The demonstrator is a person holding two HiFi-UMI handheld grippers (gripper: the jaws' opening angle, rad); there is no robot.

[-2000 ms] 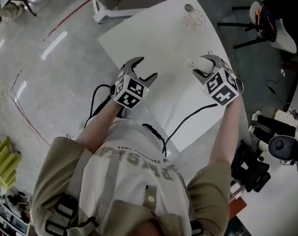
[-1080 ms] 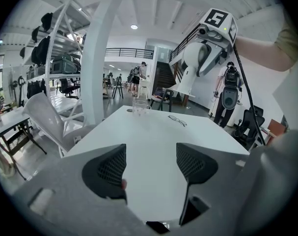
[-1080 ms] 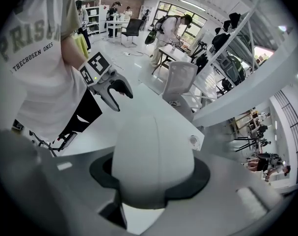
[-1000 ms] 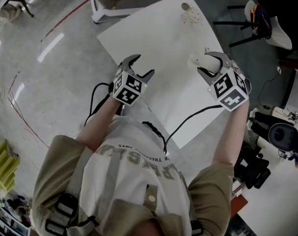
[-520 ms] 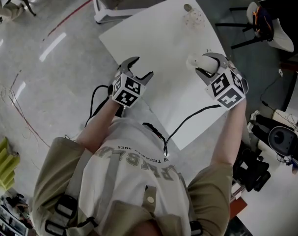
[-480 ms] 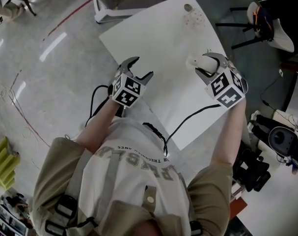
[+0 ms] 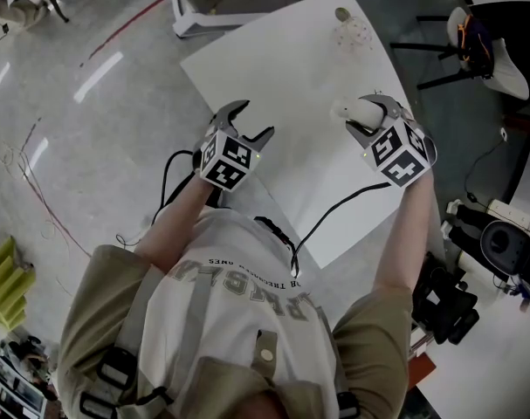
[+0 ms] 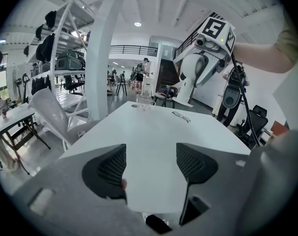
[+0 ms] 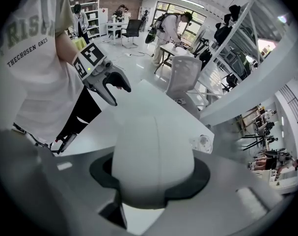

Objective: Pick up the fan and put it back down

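Right gripper view: right tool (image 9: pixel 151 176) clamps the white fan (image 9: pixel 151 141) at frame centre, likely to steady its set-down; left tool (image 8: pixel 149 156) gapes empty

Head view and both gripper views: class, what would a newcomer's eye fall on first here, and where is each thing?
First, the white fan, clamped in the right hand-held gripper at the right side of the white table. Next, the left hand-held gripper, jaws apart and empty, at the table's near left edge.
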